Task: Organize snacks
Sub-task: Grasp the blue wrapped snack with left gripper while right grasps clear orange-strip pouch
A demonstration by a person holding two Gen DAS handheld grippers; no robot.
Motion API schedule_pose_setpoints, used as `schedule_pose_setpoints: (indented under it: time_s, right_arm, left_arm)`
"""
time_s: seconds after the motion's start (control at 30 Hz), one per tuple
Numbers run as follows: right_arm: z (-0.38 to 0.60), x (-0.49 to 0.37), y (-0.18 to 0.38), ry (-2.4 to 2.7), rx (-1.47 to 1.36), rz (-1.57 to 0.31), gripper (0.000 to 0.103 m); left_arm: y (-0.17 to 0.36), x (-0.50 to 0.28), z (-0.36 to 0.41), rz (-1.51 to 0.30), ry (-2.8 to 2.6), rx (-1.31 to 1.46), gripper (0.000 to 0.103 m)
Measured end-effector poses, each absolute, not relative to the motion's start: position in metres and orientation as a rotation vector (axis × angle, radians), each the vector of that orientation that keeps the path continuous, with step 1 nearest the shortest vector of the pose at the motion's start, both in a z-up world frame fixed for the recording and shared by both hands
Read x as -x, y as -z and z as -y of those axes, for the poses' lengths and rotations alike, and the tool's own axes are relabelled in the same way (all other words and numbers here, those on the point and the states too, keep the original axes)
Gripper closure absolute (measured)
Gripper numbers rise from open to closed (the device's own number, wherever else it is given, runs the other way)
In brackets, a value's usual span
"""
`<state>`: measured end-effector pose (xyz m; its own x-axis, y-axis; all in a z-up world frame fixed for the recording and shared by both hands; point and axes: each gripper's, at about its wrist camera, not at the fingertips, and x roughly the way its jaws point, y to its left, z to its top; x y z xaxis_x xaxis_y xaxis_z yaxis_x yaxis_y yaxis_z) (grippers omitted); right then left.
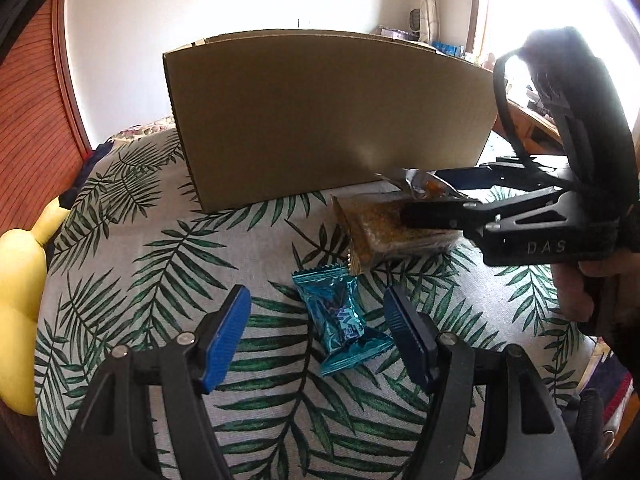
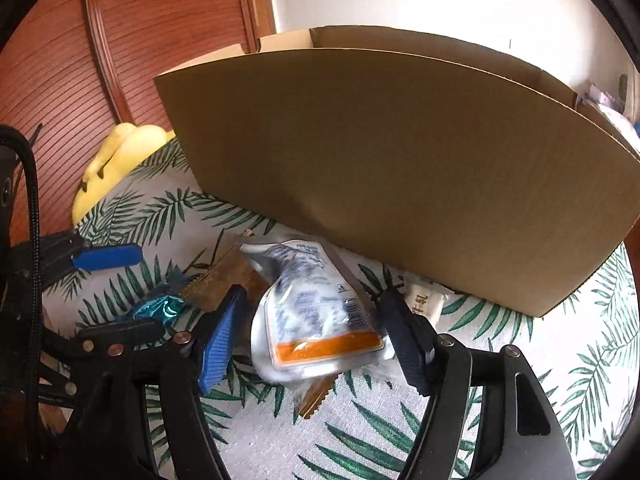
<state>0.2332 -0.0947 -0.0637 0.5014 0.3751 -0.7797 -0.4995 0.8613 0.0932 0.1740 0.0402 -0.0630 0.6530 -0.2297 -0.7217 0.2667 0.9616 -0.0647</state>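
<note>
Left wrist: blue foil candy [image 1: 344,318], crinkled, both ends twisted shut.

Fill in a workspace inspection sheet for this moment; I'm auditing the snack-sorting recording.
Surface: leaf-print cloth, no bare table seen.
Job's things: cardboard box upright at the back, inside hidden; blue candy lying between the left tool's fingers; white pouch with an orange band between the right tool's fingers; brown snack bar beside it; small white packet by the box.
Clutter: yellow plush toy at the cloth's edge.
Grippers: left tool open, pads clear of the candy; right tool open around the pouch.
Cables: black cable running by the left tool.
Surroundings: wooden slatted door, white wall, bright window.
</note>
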Motion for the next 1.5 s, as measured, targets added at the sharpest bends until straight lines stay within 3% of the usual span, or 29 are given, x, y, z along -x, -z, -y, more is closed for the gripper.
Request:
schedule_pose_setpoints:
  time_s: [0.17,0.3,0.5,0.7,0.97,1.5]
  right_arm:
    - [0.101,-0.232,0.061,-0.512,0.143,-0.885,0.048]
    - [0.101,-0.226,0.056,-0.504,0.162,-0.850,0.076]
    - [0.103,-0.216,0.054,-0.484,0.185,-0.810,0.087]
    - [0.109,-0.201,0.048,-0.473,0.183,-0.764,0.087]
    - [0.120,-0.170,0.041,-0.477,0.118,-0.737,0.087]
    - [0.133,-0.140,0.048,-0.469,0.050,-0.727,0.087]
  left_arm:
    - [0.065,-0.175,-0.039,-0.817,0.277,-0.045,0.034]
    - [0.067,-0.177,-0.040,-0.825,0.282,-0.032,0.034]
    - [0.067,-0.178,-0.043,-0.818,0.277,-0.021,0.034]
    - [0.069,-0.177,-0.042,-0.821,0.263,-0.028,0.039]
    - [0.071,-0.174,-0.036,-0.813,0.239,-0.065,0.073]
    - [0.064,-0.168,-0.037,-0.780,0.202,-0.060,0.082]
